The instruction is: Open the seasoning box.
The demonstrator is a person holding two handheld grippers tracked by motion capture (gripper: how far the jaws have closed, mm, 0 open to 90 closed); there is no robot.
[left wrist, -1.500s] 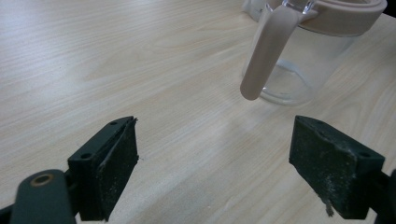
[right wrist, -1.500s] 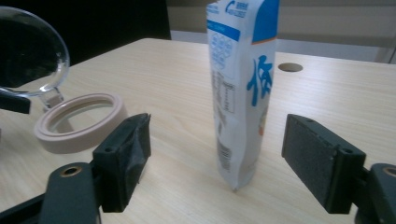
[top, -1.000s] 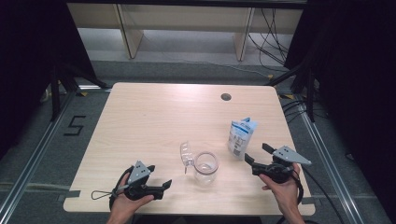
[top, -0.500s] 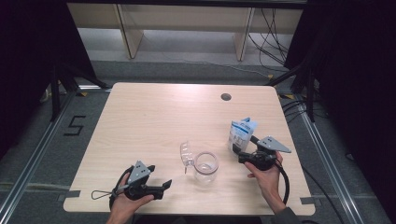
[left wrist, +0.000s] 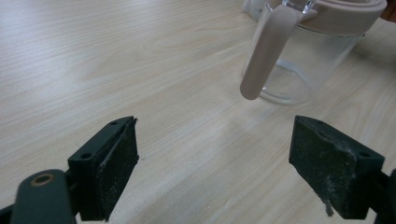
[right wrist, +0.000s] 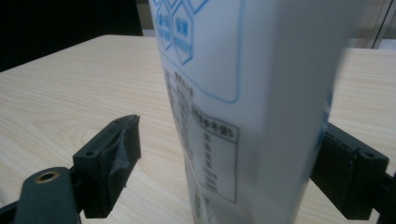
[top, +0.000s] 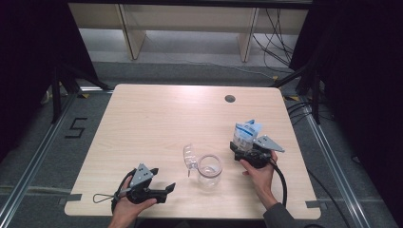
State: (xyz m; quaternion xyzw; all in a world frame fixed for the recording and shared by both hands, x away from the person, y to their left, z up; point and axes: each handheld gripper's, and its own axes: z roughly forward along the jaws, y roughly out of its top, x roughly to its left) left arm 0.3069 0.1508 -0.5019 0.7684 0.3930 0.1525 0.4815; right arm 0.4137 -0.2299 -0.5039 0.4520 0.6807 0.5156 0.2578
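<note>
Two black jaws of your right gripper point(top: 241, 151) stand spread around the white, blue-printed standing pouch point(top: 247, 134) at the frame's right, one still clear of it. Your left gripper point(top: 164, 191), lower left, gapes empty near the clear glass jug with beige handle point(top: 209, 170).

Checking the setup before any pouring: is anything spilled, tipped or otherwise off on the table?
Nothing is spilled or tipped. The clear pitcher stands upright with its lid off, lying on the table beside it. The white and blue pouch stands upright between the open jaws of the right claw, which has not closed on it.
</note>
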